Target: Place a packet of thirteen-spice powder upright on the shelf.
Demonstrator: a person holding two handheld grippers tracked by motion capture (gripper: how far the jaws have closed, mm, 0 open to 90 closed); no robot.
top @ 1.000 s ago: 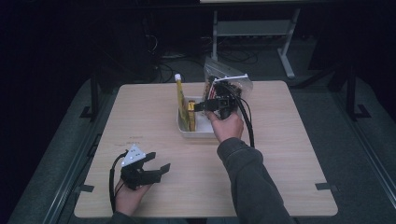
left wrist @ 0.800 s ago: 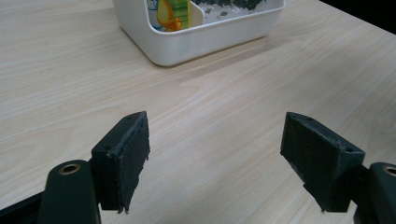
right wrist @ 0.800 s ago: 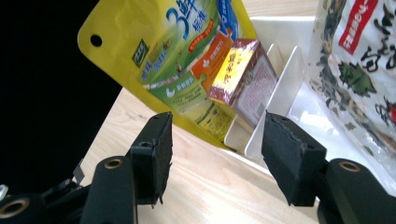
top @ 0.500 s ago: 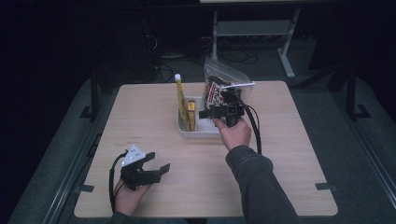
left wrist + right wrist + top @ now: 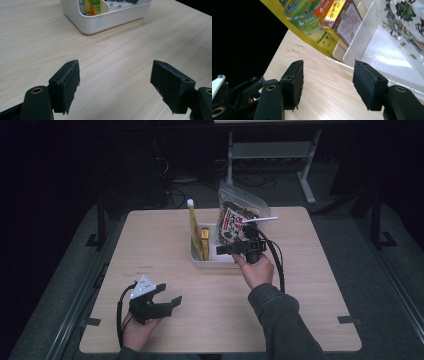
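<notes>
Since the earlier frame the right tongs (image 5: 231,249) have drawn back and sunk from the clear snack bag (image 5: 235,217), jaws wide and empty, hovering beside the white bin (image 5: 212,261) where yellow boxes (image 5: 319,22) already stand; the left tongs (image 5: 170,304), wide and empty, idle over the worktop (image 5: 310,285) nearer the person; little packing seems left.

I see a pale wood-grain table (image 5: 165,235) with a white bin (image 5: 212,261) at about twelve o'clock. In it stand a yellow-and-green pouch (image 5: 194,227), a gold box (image 5: 205,237) and a clear bag (image 5: 240,215) printed with black leaves. Both grippers' pads (image 5: 71,80) are black.
</notes>
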